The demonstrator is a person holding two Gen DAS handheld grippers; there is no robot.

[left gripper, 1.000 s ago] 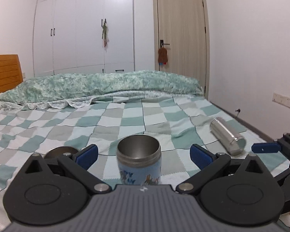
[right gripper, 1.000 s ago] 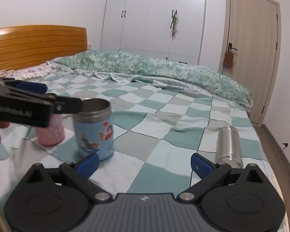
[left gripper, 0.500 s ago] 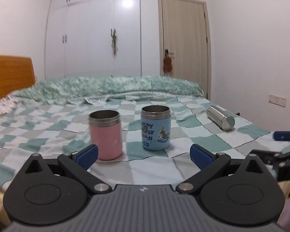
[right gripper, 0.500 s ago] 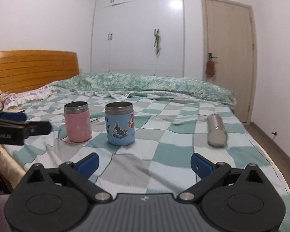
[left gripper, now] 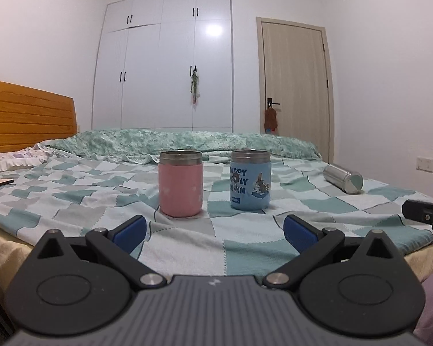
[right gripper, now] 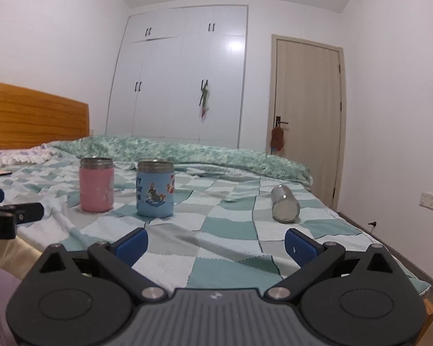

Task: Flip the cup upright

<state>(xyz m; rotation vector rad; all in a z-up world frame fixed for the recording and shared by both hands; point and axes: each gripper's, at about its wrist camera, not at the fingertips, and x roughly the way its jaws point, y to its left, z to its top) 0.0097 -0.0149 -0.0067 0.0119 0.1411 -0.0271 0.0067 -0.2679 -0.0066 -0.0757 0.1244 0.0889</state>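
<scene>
While both our left gripper (left gripper: 213, 229) and right gripper (right gripper: 215, 243) gaped empty, the pink steel-rimmed cup (left gripper: 180, 184) and blue cartoon-printed cup (left gripper: 250, 180) stood upright. Only the right view showed the fallen cylindrical steel flask's (right gripper: 284, 208) flat end squarely.

Support: bed with green-and-white checked cotton cover (left gripper: 245, 248)
Upright: pink steel-rimmed cup (left gripper: 180, 183), blue cartoon-printed steel-rimmed cup (left gripper: 250, 184), side by side
Lying: silver steel cylindrical flask (left gripper: 343, 178), well right

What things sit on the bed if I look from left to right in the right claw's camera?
Pink cup → blue cartoon cup → silver bottle lying on its side.
</scene>
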